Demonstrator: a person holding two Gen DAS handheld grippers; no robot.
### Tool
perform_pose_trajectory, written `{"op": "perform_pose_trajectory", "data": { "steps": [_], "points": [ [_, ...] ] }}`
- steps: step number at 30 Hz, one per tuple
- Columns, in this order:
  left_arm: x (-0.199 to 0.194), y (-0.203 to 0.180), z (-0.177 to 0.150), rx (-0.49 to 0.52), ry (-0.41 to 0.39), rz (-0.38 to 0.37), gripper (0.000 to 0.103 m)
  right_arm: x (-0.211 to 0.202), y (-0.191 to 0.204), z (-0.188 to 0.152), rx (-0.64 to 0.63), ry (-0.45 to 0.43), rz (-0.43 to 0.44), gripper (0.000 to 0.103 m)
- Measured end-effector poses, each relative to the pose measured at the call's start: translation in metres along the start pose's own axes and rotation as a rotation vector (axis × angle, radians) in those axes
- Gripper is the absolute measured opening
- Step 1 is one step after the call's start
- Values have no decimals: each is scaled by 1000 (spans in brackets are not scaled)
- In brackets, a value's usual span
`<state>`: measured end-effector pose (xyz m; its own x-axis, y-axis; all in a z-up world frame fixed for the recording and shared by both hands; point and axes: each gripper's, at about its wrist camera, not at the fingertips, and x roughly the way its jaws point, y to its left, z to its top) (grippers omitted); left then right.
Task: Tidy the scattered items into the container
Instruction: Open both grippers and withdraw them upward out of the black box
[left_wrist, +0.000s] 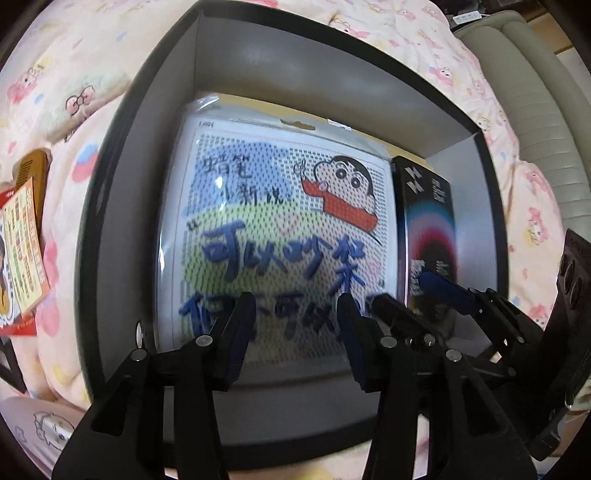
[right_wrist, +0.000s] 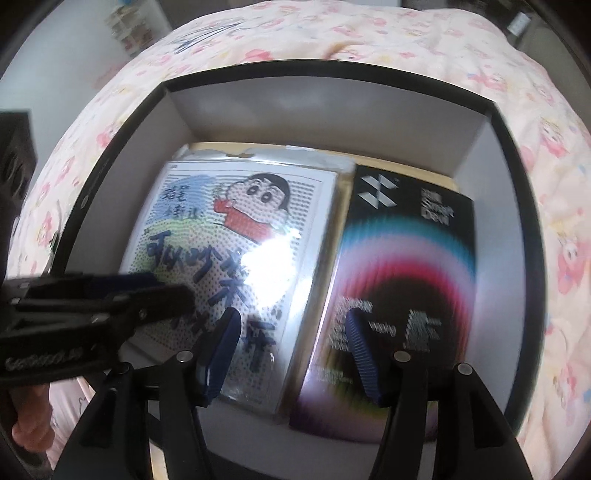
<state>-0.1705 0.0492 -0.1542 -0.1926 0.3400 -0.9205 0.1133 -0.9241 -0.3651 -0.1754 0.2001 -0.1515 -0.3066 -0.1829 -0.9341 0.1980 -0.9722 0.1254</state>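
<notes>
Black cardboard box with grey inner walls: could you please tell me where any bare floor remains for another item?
A bare strip borders the far grey wall behind the cartoon-printed pack and black rainbow-ringed carton. Otherwise crowded: both lie side by side across the floor.

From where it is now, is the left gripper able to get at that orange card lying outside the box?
Probably yes. The orange card lies uncovered on the bedding, past the box wall. The left gripper hangs open and empty over the box, so it only needs to clear that wall.
</notes>
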Motion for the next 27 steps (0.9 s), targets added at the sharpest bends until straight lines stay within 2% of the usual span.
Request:
{"op": "perform_pose_trajectory", "data": {
  "steps": [3,6,9,11,14,19,24,27],
  "points": [
    [-25,-4,-9,8,-60,9,51,-21,4,-8,31,-70,-41,56],
    [-54,-15,-16,74,-121,0,54,-42,14,-8,38,-114,-23,56],
    [-85,-7,-24,129,-170,-15,57,-55,36,-7,43,-158,-10,56],
    [-97,-14,-30,147,-213,-13,65,-64,42,-15,48,-182,-1,56],
    [-122,-10,-39,161,-267,-22,65,-76,50,-26,80,-208,21,56],
    [-135,-9,-55,196,-314,-19,65,-87,65,-36,105,-241,66,56],
    [-150,2,-71,189,-361,-29,63,-103,91,-42,60,-276,46,57],
    [-160,13,-77,181,-386,-34,63,-105,106,-42,38,-277,63,57]
  ]
}}
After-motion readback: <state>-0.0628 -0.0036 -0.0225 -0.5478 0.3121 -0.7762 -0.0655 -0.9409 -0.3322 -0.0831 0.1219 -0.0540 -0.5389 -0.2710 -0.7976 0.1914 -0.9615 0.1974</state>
